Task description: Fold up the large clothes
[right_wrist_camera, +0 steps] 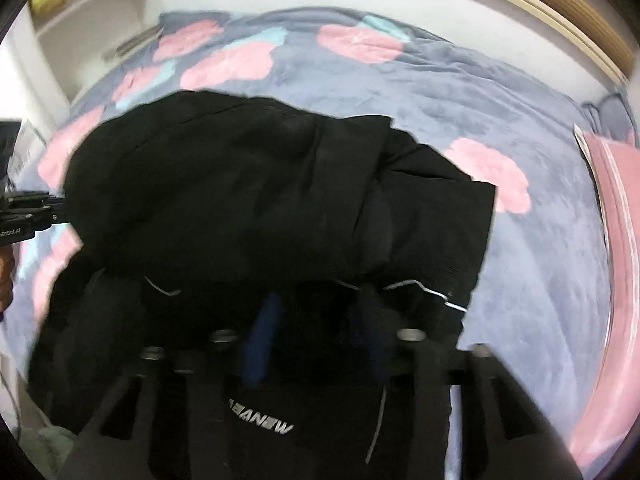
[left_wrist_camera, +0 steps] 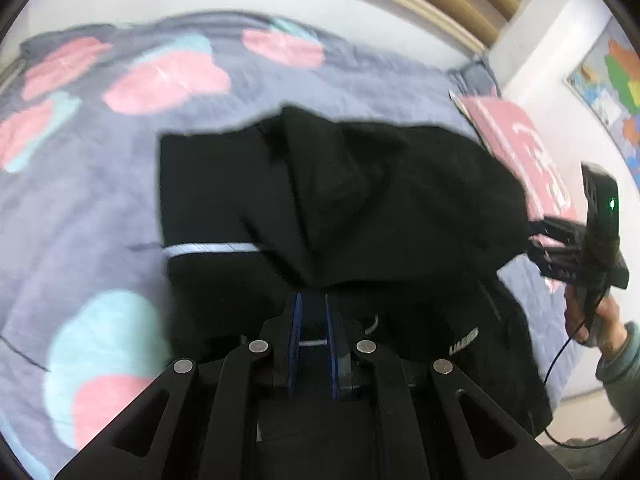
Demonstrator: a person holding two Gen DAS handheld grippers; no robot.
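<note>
- The black jacket [left_wrist_camera: 340, 208] lay on the bed [left_wrist_camera: 100, 200], partly folded over itself, upon a grey-blue blanket with pink and pale blue spots.
- My left gripper [left_wrist_camera: 313, 320] had its jaws together, clamped on a fold of the jacket at its near edge.
- My right gripper [right_wrist_camera: 316, 328] had its jaws apart; the picture was blurred, and black cloth lay between the blue pads [right_wrist_camera: 264, 344].
- A pink pillow [right_wrist_camera: 616, 240] lay at the right side of the bed.

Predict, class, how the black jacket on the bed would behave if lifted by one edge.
The black jacket would probably sag, since it already lies in soft folds. It looks thick, so likely fairly heavy. Its smooth-looking shell might slide on the bedspread.
</note>
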